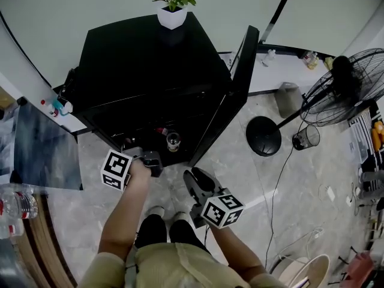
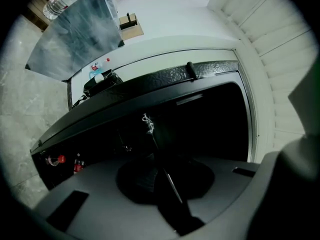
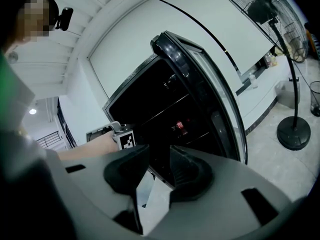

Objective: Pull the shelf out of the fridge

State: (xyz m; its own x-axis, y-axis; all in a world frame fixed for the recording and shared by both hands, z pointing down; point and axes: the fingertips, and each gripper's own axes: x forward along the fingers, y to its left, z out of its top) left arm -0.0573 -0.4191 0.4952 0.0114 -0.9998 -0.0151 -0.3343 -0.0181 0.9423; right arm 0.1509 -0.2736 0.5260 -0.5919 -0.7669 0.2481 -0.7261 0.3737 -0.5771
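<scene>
- While the person stands at the open fridge point(image 1: 150, 59), the right gripper point(image 1: 198, 177) hangs back over the floor near their feet; its jaws are set apart, with only floor and fridge front showing through the gap point(image 3: 159, 156).
- Left gripper point(image 1: 153, 161) sits farther forward, at the low front edge of the fridge opening.
- Left gripper view: jaws pressed together point(image 2: 162, 176) on a thin, dark plate edge, apparently the shelf point(image 2: 169, 183). It runs from between the pads into the dark cabinet.
- Shelf is low in the fridge; how far out it sits, cannot tell.
- Glass point(image 1: 173, 140) stands upright just inside the opening, beyond the left gripper.
- Red-capped bottles point(image 2: 78, 165) show deep in the interior.
- Door point(image 1: 231, 95) stands swung out to the right.
- Flower pot point(image 1: 172, 17) sits on the fridge top, at its back edge.
- Standing fan point(image 1: 342, 86) is well off to the right.
</scene>
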